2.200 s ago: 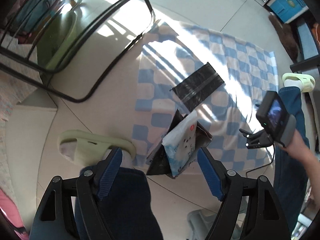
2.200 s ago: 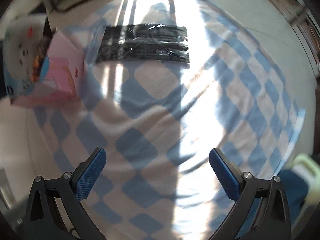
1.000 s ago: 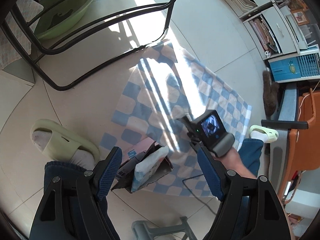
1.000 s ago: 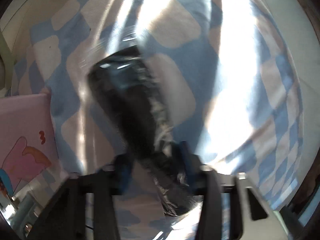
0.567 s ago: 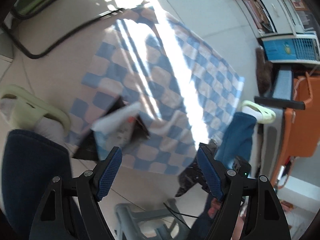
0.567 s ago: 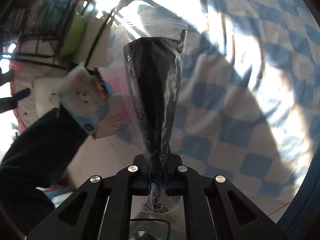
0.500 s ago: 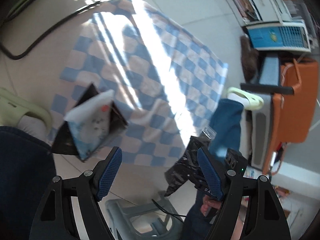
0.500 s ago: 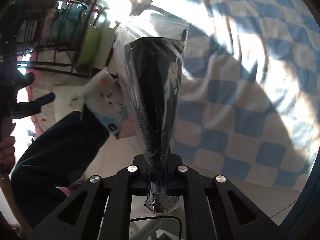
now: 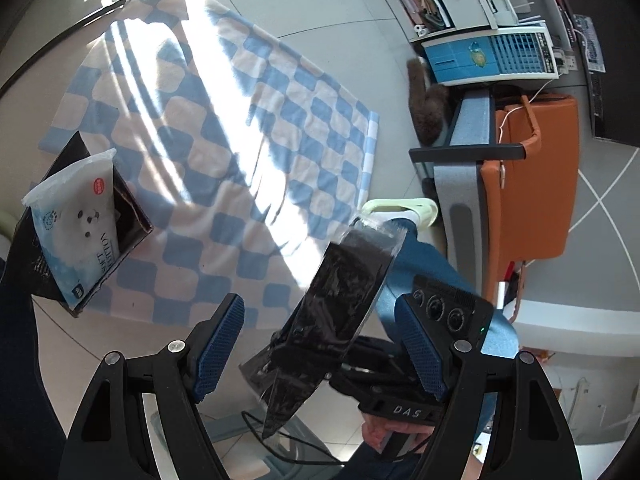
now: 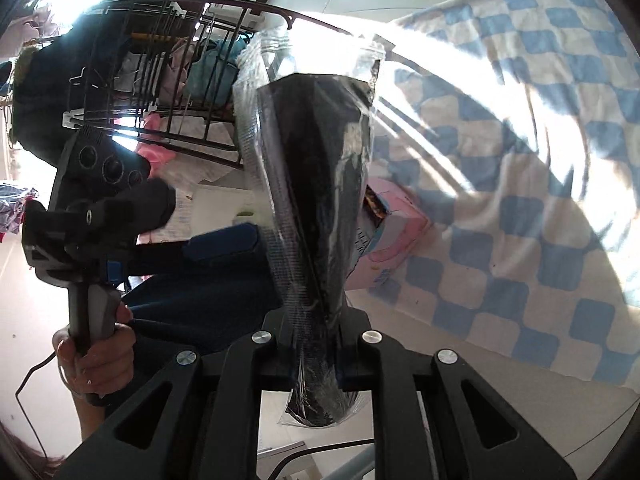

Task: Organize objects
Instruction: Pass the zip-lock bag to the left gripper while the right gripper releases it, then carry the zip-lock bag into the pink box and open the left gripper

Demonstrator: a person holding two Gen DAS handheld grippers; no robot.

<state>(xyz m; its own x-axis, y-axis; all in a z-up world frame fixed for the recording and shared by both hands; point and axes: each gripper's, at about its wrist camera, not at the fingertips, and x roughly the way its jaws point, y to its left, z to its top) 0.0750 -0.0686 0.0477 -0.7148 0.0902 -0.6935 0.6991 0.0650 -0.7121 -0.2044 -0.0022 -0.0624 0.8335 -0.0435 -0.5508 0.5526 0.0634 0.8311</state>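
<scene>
Black packet (image 10: 320, 216) clamped in right gripper (image 10: 316, 344), raised between left gripper's (image 9: 316, 344) spread fingers.

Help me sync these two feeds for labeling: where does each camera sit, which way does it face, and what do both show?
Left wrist: sits on the left gripper, looks down at the checked cloth, box and floor; shows its open fingers, the person's legs, right hand.
Right wrist: sits on the right gripper, looks along the black packet it clamps toward a rack; shows the left hand.
Shared: packet, cloth, box, each other's gripper.
</scene>
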